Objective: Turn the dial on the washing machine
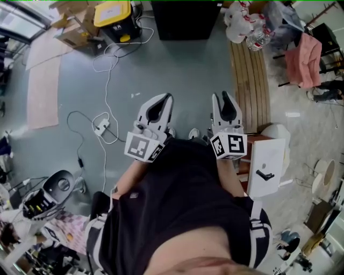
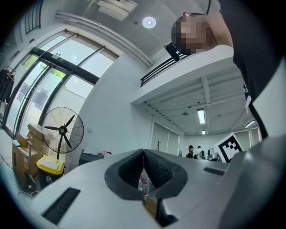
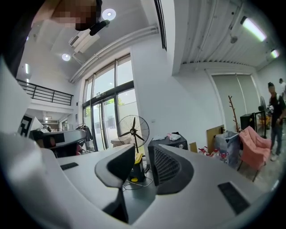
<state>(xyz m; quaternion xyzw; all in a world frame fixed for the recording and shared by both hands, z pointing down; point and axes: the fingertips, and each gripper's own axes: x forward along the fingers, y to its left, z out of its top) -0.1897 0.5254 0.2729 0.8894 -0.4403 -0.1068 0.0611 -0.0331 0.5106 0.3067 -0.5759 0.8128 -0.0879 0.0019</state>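
Person's left gripper point(image 2: 144, 152) with jaws pressed together on nothing, right gripper point(image 3: 141, 150) with jaws slightly apart and empty, both side by side in front of a black shirt point(image 1: 183, 204), grey floor point(image 1: 183, 70) below, fan point(image 3: 133, 130) ahead, washing machine and dial not made out in any view

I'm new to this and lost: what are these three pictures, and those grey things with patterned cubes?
No robot: a person holds a claw in each hand; the cubes are part of them. The head view looks down from the person's head at the left claw and right claw over a grey floor with cables and a yellow-lidded bin. The other two pictures come from cameras riding on each claw, looking along its jaws. Left is shut, right open; both empty.
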